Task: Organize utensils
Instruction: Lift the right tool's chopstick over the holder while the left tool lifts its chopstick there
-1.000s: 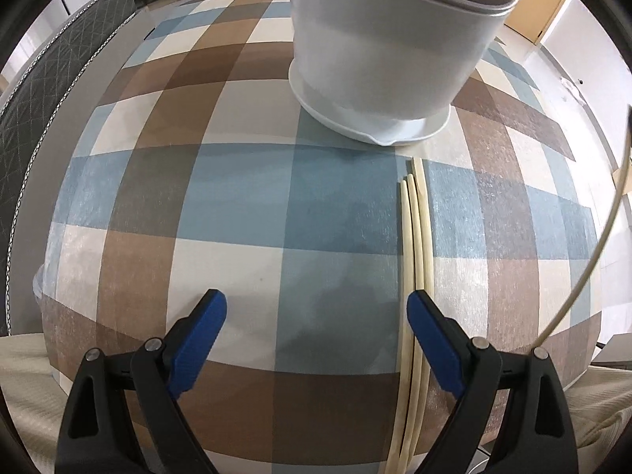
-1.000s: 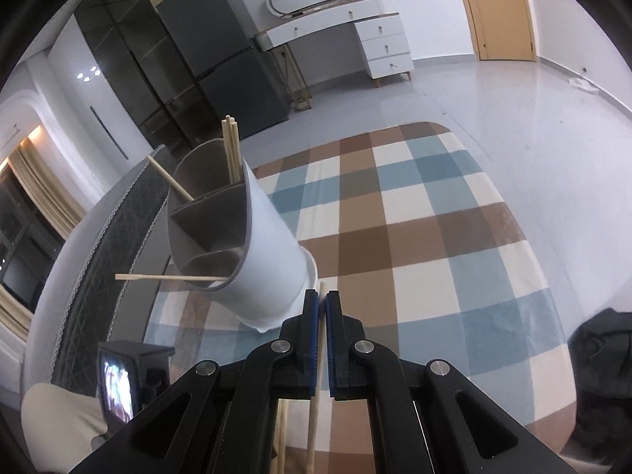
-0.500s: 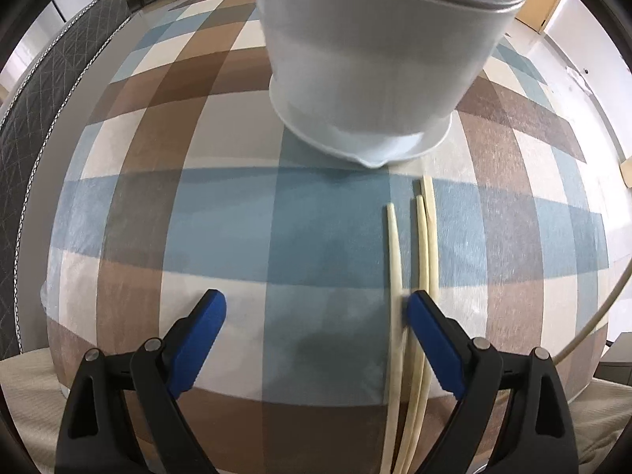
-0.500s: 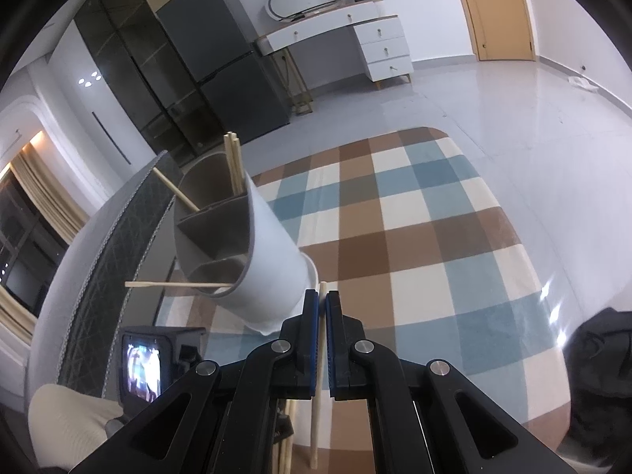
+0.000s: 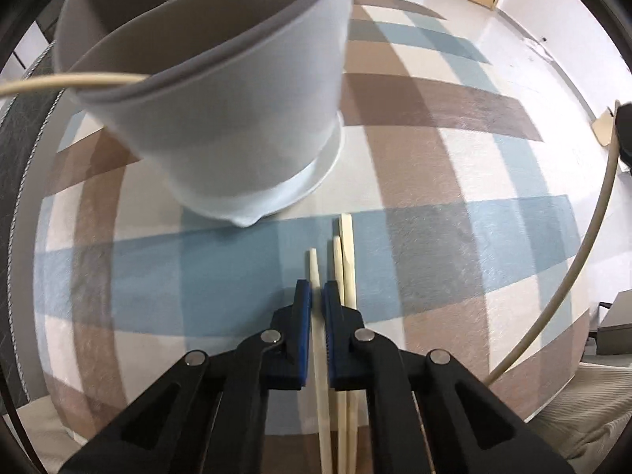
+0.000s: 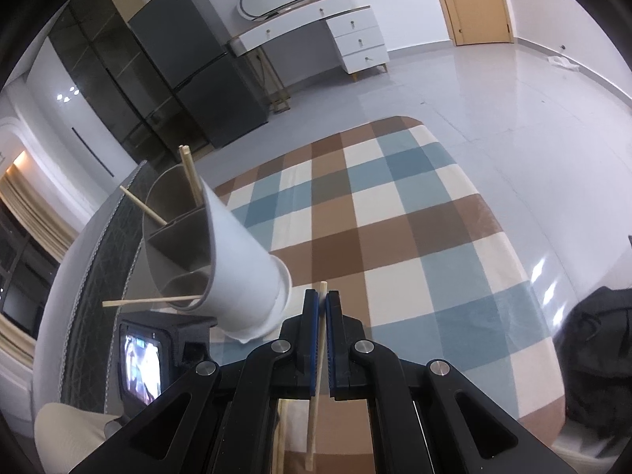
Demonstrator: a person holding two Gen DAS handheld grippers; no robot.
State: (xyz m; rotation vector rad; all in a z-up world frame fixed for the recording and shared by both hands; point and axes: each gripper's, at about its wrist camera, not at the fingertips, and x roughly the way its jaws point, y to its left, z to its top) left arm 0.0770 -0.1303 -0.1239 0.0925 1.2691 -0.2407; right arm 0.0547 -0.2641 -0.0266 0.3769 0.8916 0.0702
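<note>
Because each chopstick is light, stiff and slick, a mid-shaft pinch suits it: the left gripper (image 5: pixel 317 300) clamps one chopstick (image 5: pixel 318 339) at lower centre, below the white holder (image 5: pixel 221 126); the right gripper (image 6: pixel 322 316) pinches another chopstick (image 6: pixel 319 359).

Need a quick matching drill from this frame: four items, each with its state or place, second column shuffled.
Items:
1 left gripper
2 right gripper
3 white holder
4 two loose chopsticks

States:
A has divided compartments with chopsticks in them
B shut on a chopstick, above the cloth
C lying on the checked cloth
D shut on a chopstick, beside the loose ones

Pairs: 1-D, 2-B, 3-A, 4-C
</note>
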